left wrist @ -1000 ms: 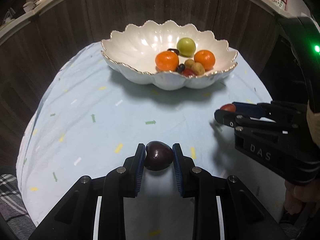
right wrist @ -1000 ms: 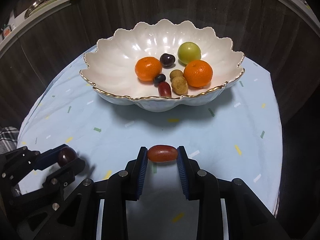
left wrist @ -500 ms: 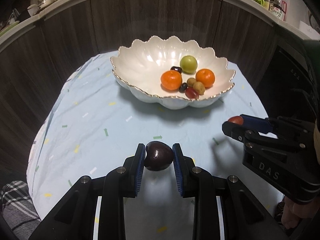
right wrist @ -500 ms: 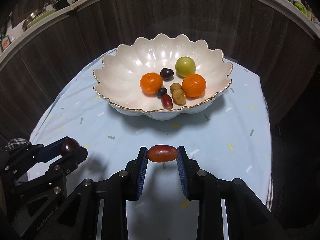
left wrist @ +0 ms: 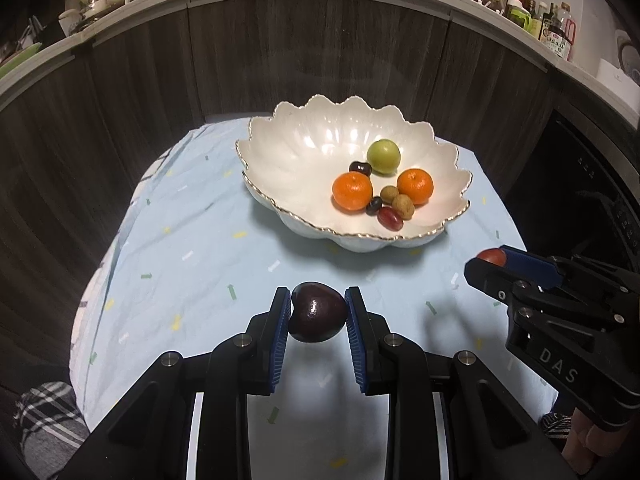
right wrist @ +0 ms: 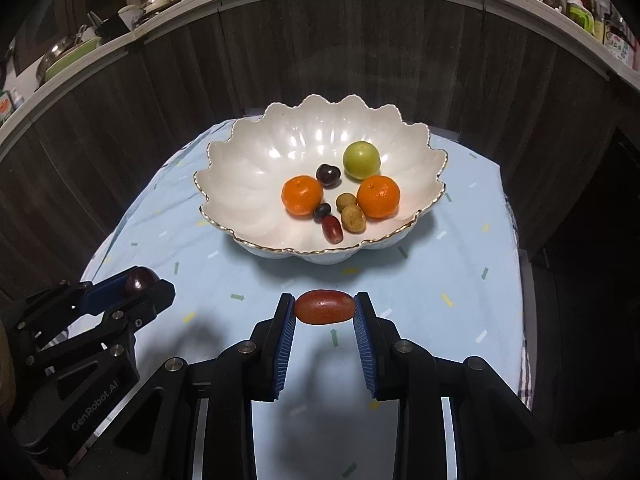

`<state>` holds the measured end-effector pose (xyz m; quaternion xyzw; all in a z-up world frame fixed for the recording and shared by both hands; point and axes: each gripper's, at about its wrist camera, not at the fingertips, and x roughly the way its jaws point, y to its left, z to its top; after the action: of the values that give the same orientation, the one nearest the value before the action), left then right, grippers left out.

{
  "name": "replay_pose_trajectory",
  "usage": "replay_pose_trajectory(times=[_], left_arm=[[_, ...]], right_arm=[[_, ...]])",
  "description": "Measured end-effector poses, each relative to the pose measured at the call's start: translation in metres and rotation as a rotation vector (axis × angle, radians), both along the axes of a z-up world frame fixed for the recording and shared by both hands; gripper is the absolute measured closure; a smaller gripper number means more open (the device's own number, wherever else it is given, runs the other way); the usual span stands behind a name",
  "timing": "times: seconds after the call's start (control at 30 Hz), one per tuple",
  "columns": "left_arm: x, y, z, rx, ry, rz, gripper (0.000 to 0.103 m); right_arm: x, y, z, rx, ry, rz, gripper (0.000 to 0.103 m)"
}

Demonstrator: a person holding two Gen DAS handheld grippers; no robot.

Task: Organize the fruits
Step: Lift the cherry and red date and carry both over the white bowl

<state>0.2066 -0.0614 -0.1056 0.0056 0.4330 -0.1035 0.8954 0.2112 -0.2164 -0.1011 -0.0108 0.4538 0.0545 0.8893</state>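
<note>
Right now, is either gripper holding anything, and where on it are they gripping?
Yes. The left gripper pinches a dark cherry by its two sides; the right gripper clamps a red oval grape by its two ends.

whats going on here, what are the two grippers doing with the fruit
A person is sorting fruit with a handheld gripper in each hand. The left gripper is shut on a dark cherry, and the right gripper is shut on a red grape tomato. Both fruits are held above the blue tablecloth, short of the white bowl. The bowl already holds two oranges, a green fruit and several small fruits.
</note>
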Motion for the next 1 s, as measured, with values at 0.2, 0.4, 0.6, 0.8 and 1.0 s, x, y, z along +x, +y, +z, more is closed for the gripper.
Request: replay_pose_trajectory(times=[0.2, 0.4, 0.6, 0.8, 1.0], left_arm=[[0.007, 0.003, 0.015, -0.001, -0.022, -0.023, 0.075], [0.018, 0.003, 0.032, -0.002, -0.05, -0.043, 0.075], [0.036, 0.004, 0.045, 0.001, -0.066, -0.069, 0.075], [0.057, 0.001, 0.051, 0.022, -0.073, -0.1, 0.075], [0.075, 0.001, 0.056, 0.021, -0.081, -0.11, 0.075]], right_arm=[[0.0, 0.0, 0.01, 0.005, -0.006, -0.032, 0.072], [0.003, -0.002, 0.023, 0.01, -0.021, -0.059, 0.072], [0.013, -0.001, 0.036, -0.003, -0.042, -0.072, 0.072], [0.028, -0.001, 0.045, -0.009, -0.055, -0.092, 0.072], [0.047, -0.005, 0.051, -0.013, -0.072, -0.114, 0.072]])
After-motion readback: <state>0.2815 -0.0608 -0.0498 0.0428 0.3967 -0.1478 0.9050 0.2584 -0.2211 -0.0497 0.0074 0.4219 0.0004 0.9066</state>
